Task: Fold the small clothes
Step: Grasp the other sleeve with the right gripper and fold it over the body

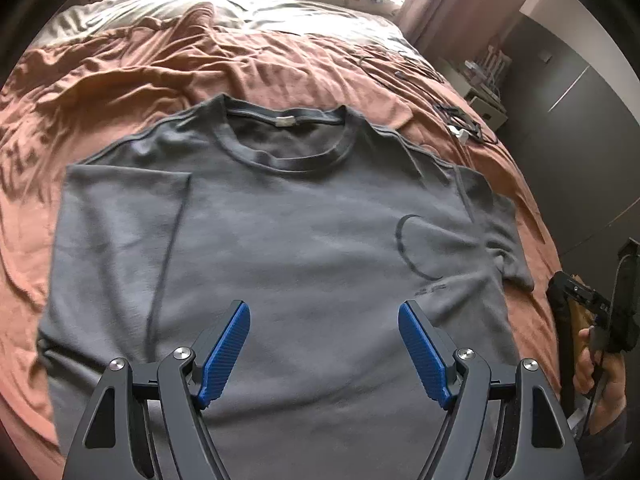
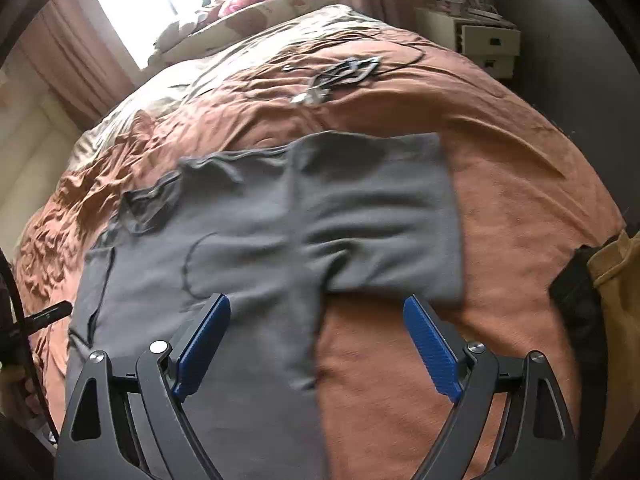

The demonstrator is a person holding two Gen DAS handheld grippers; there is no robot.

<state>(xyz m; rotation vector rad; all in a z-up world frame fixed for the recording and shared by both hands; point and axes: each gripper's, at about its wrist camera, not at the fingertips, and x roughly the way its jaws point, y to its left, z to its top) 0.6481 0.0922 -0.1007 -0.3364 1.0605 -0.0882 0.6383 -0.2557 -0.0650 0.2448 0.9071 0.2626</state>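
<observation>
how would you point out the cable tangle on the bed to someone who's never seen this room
Start at the big bed with the rust-orange cover. Past the grey t-shirt laid flat on it, toward the white drawers, lies the cable tangle. It is the only thin, dark, looping thing there; everything around it is cloth.

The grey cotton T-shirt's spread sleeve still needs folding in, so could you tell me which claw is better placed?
Probably the right claw: it is open above the T-shirt's spread sleeve. The left claw hangs over mid-shirt.

grey t-shirt [image 1: 304,216] flat on the bed, collar far, sleeves spread
</observation>
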